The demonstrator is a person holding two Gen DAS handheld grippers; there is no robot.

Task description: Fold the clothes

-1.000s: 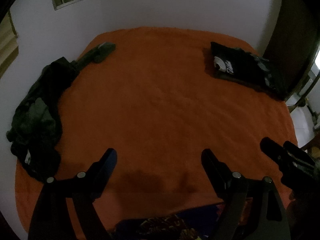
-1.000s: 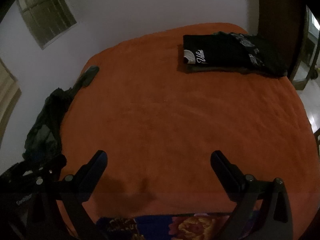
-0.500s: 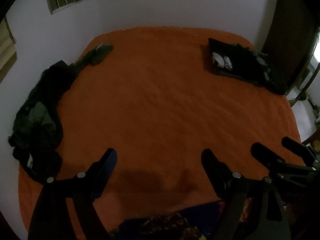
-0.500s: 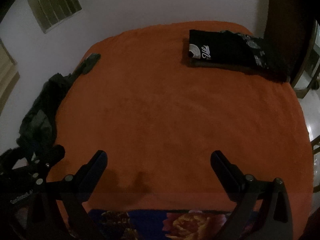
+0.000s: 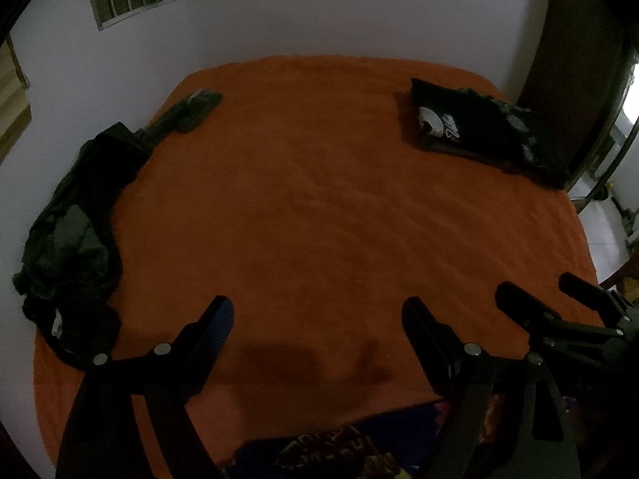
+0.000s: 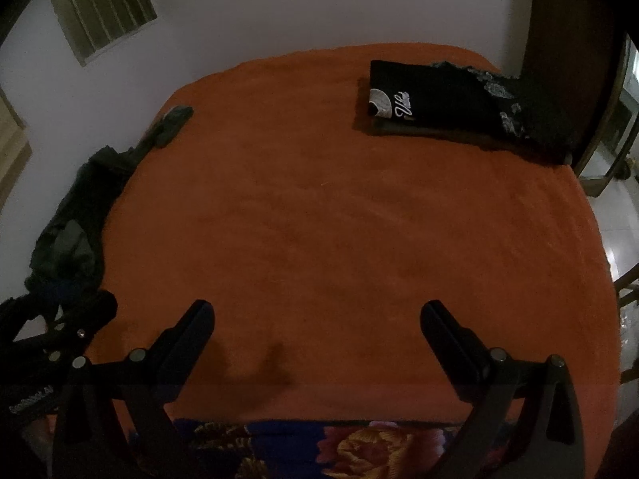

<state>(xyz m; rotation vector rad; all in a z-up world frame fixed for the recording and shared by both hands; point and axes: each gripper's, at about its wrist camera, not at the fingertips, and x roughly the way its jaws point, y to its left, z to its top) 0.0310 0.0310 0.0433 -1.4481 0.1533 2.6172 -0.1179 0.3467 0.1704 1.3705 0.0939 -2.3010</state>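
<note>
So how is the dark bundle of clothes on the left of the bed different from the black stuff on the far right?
The left clothes pile is crumpled and strung loosely along the bed's edge; the folded stack lies flat with straight edges. The pile shows only dark greyish cloth, while the stack's top garment carries a white logo. Both are dark clothes resting on the orange blanket, and neither is touched by the tongs.

A bedroom in a home, seen in dim light. A big bed with an orange blanket (image 6: 319, 219) filling most of both views, a flowery bedspread (image 6: 359, 447) peeking out at the near edge, plain white walls (image 6: 279, 8) behind, and a small window with bars (image 6: 104, 4) high up on the left. Clothes on the bed too: folded black clothes (image 6: 443, 99) stacked at the far right corner, a messy heap of dark clothes (image 5: 76, 219) along the left edge, and a dark wooden door (image 5: 575, 60) close by on the right.
</note>
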